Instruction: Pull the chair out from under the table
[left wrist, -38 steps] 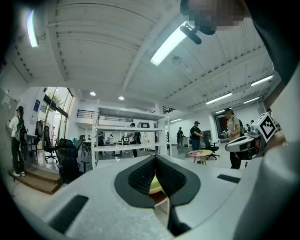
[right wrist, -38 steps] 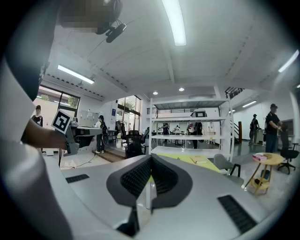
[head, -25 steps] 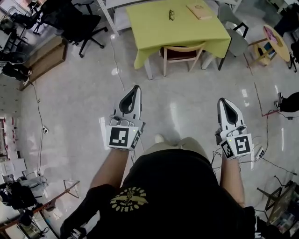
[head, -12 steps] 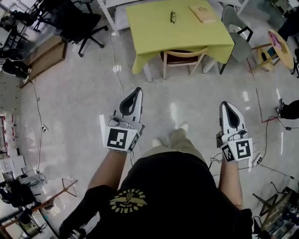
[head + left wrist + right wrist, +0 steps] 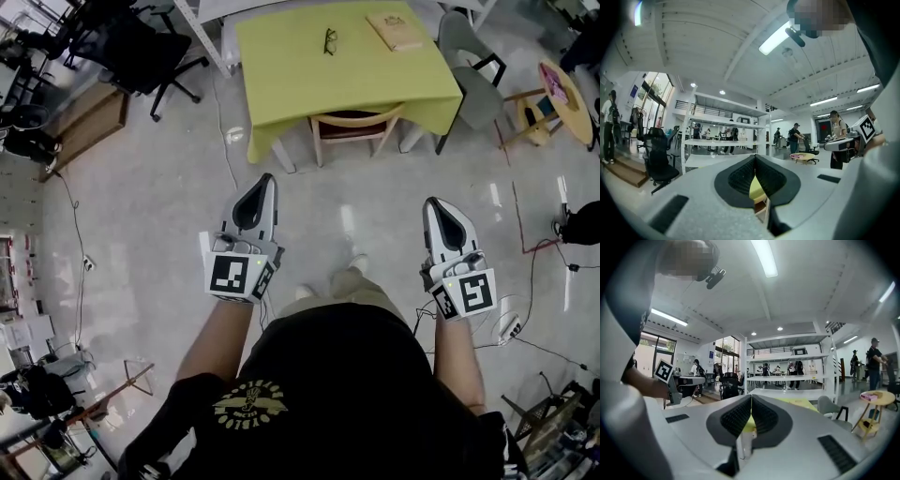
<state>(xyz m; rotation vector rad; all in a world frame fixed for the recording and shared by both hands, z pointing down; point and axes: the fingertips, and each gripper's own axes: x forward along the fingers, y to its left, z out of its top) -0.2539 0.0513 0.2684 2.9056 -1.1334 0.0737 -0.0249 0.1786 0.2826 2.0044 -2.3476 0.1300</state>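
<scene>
Left tongs [image 5: 268, 180] and right tongs [image 5: 431, 202] are shut and empty. The chair [image 5: 356, 122] is not yet pulled from under the table [image 5: 281, 56].

Head camera looks steeply down; cameras on left tongs [image 5: 269, 180] and right tongs [image 5: 431, 203] face level toward the shared, distant worktop [image 5: 347, 66].

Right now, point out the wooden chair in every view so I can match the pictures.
Head view: wooden chair at top centre, tucked in at the near edge of the yellow-green tablecloth.
Left gripper view: chair shows as a pale sliver low centre, in the slit between the jaws.
Right gripper view: cannot tell; the jaws cover that spot.
Shared landmark: the yellow-green tablecloth, seen in the left gripper view and the right gripper view too.
</scene>
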